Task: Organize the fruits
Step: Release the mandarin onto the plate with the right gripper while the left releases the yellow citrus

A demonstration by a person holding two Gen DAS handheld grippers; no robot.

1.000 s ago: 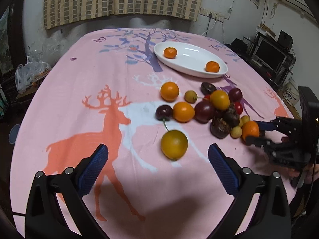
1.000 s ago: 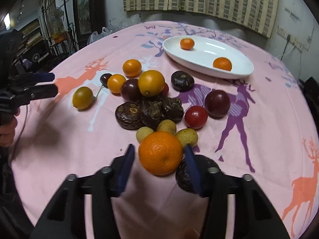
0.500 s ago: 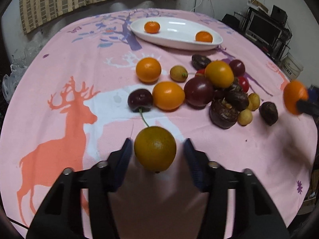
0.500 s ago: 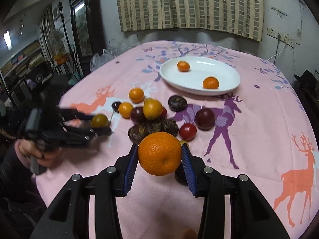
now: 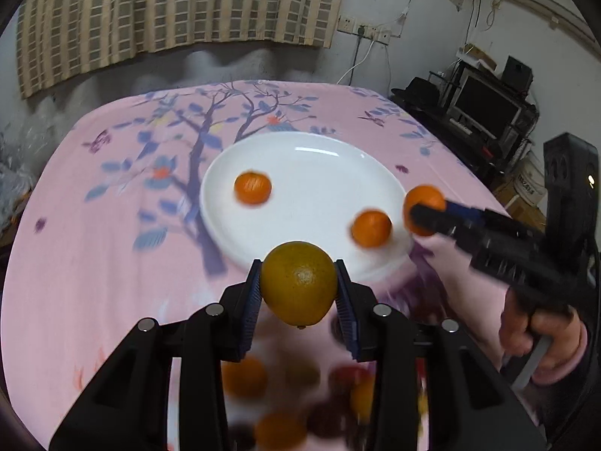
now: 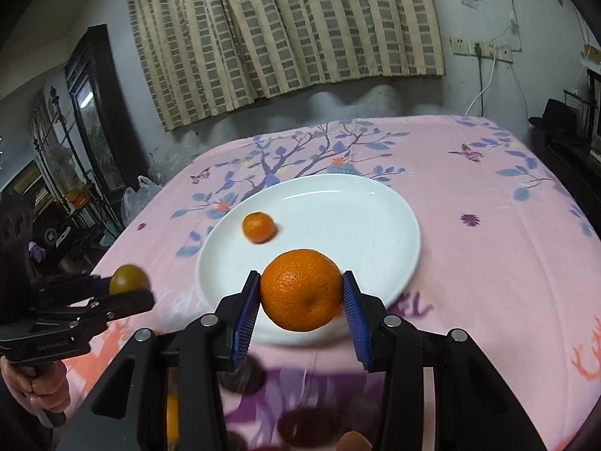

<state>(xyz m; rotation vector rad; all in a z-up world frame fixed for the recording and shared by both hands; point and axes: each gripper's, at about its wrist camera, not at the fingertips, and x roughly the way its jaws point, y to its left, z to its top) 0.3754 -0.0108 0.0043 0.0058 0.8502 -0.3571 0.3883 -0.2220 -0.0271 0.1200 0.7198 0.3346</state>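
Orange fruit (image 6: 301, 289) is clamped in the right gripper (image 6: 301, 297) and a yellow-green citrus (image 5: 298, 283) in the left gripper (image 5: 298, 293), both held above the near rim of the white plate (image 6: 375, 225) for release.

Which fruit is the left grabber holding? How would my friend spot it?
Look at the big white plate on the pink tablecloth. Just in front of its near edge, the left gripper pinches a round fruit between blue pads. It is dull yellow-green and the biggest here, while the right gripper's orange and the small ones on the plate are bright orange.
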